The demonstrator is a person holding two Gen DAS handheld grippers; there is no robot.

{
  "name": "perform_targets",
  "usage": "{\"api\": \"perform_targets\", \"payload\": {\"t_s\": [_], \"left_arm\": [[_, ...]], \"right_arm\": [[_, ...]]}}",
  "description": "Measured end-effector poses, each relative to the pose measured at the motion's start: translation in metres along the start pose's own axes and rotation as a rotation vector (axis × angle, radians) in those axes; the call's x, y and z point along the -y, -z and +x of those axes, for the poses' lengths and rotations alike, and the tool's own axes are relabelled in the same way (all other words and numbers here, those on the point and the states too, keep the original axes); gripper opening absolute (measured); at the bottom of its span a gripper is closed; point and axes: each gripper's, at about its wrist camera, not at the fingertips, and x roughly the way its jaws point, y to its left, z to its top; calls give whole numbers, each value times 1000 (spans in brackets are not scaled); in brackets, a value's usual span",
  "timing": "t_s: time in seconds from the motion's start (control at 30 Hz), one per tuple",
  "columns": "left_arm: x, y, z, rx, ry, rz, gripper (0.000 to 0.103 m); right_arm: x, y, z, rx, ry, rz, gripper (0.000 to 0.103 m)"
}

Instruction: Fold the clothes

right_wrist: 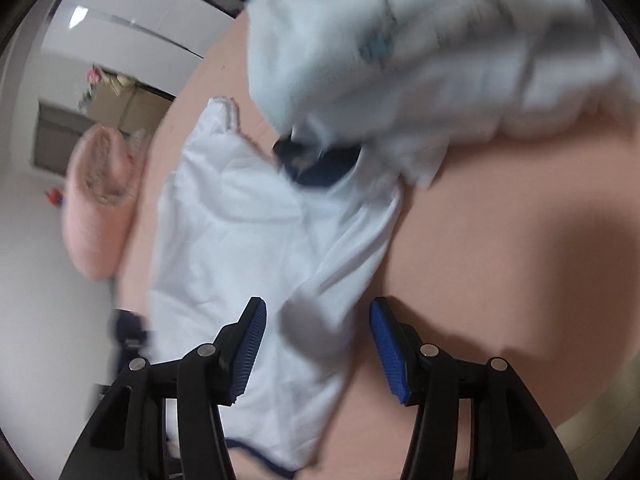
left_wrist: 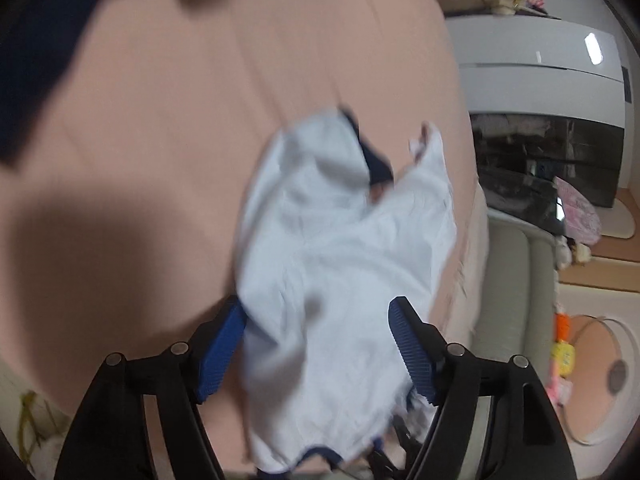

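Blue-padded left gripper (left_wrist: 316, 344) and right gripper (right_wrist: 318, 346) both spread wide, pinching nothing, over a crumpled white cotton garment with navy trim (left_wrist: 344, 248). Garment lies on the pink bedsheet (left_wrist: 160, 120); a blurred white cloth pile (right_wrist: 420, 40) beyond it.

Nothing legible is showing in either view. A small blue-green mark (right_wrist: 376, 46) is sitting on the pale bundled cloth (right_wrist: 440, 40) in the right wrist view (possibly a print or tag), but blur is smearing it past reading. No letters, numbers or brand marks are coming through.
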Motion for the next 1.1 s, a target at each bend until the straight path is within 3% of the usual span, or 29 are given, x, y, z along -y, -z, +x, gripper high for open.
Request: {"api": "perform_targets", "payload": {"t_s": [0.07, 0.27, 0.5, 0.53, 0.63, 0.73, 0.87, 0.93, 1.03, 1.07, 1.1], "left_arm": [[1, 5, 6, -28, 19, 1, 72], [10, 12, 14, -32, -35, 49, 72], [4, 6, 24, -44, 15, 1, 72], [1, 6, 24, -40, 24, -6, 72], [-8, 7, 22, -17, 60, -21, 72], [-2, 10, 26, -1, 39, 11, 72], [11, 14, 34, 16, -8, 69, 72], [17, 16, 37, 25, -35, 97, 69], [17, 16, 38, 38, -114, 110, 37], [16, 16, 37, 40, -139, 110, 16], [14, 15, 36, 42, -164, 109, 8]], "right_arm": [[6, 3, 8, -51, -98, 93, 54], [11, 12, 28, -28, -164, 134, 54], [16, 6, 37, 8, -250, 134, 52], [20, 7, 33, 5, -258, 134, 47], [37, 7, 35, -20, -211, 148, 0], [57, 6, 35, -30, -344, 181, 0], [45, 5, 31, -14, -252, 129, 0], [46, 6, 26, -1, -261, 116, 0], [46, 4, 26, -15, -272, 120, 0], [44, 2, 25, -28, -249, 131, 0], [41, 1, 23, -34, -219, 130, 0]]}}
